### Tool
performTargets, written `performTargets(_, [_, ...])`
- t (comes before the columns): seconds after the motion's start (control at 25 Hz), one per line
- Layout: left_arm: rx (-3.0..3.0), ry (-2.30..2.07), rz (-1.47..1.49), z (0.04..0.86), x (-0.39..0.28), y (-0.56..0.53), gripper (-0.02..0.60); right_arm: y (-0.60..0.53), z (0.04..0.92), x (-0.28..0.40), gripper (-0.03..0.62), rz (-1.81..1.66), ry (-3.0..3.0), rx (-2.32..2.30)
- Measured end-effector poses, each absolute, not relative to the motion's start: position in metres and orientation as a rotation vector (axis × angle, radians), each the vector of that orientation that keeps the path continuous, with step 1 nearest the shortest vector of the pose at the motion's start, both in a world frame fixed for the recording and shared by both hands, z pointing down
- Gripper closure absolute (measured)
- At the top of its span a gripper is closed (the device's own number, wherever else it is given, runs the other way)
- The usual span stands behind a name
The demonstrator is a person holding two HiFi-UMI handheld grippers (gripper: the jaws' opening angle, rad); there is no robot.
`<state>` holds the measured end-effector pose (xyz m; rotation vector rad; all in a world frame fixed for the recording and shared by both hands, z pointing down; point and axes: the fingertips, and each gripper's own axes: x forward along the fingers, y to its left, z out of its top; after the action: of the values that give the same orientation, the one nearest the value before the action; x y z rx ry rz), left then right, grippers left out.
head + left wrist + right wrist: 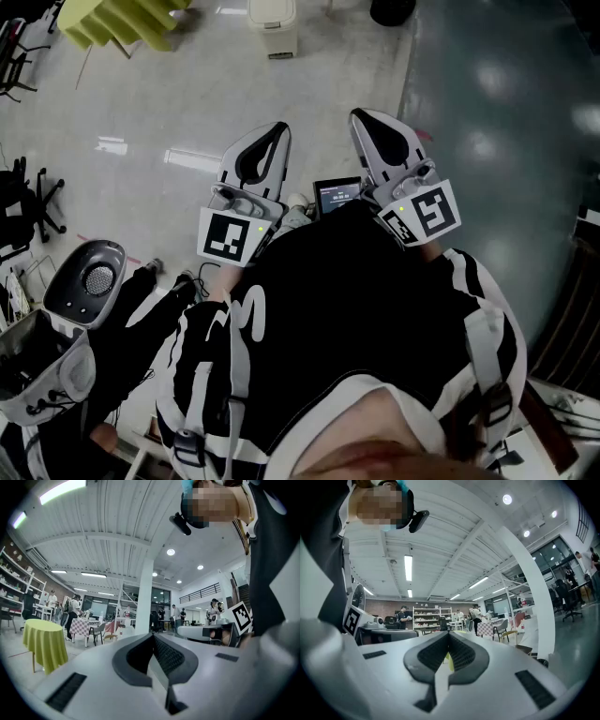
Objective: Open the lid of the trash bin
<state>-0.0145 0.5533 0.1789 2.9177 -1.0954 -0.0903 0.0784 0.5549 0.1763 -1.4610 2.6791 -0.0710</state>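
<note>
Trash bin [273,25], a cream plastic box with its flat lid shut, stands on the pale floor [187,112] well ahead of me, far from both tools. To its left is a table under a yellow-green cloth [117,21]. My left hand-held gripper [280,129] is close to my chest [347,272] and points forward; its jaws are pressed together with nothing between them. Between the two tools sits a small dark screen [337,197]. My right hand-held gripper [357,115] is held the same way, its jaws also pressed together and empty. I think I carry them so because I must first walk to the bin; the lid is not yet touched.
</note>
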Motion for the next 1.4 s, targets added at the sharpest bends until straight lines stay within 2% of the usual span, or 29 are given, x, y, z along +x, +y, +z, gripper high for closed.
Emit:
performTargets(0.2, [2.933, -1.093, -0.094, 0.184, -0.002, 0.598, 0.574, 0.601, 0.182, 0.091, 0.585, -0.053, 2.668, -1.467])
performTargets(0.44, [2.918, -1.096, -0.086, 0.181, -0.025, 0.554, 0.574, 0.556, 0.181, 0.068, 0.585, -0.088, 2.682, -1.457])
performTargets(1.4, [2.905, -0.954, -0.091, 0.196, -0.055, 0.539, 0.574, 0.555, 0.172, 0.047, 0.585, -0.071, 2.521, -1.603])
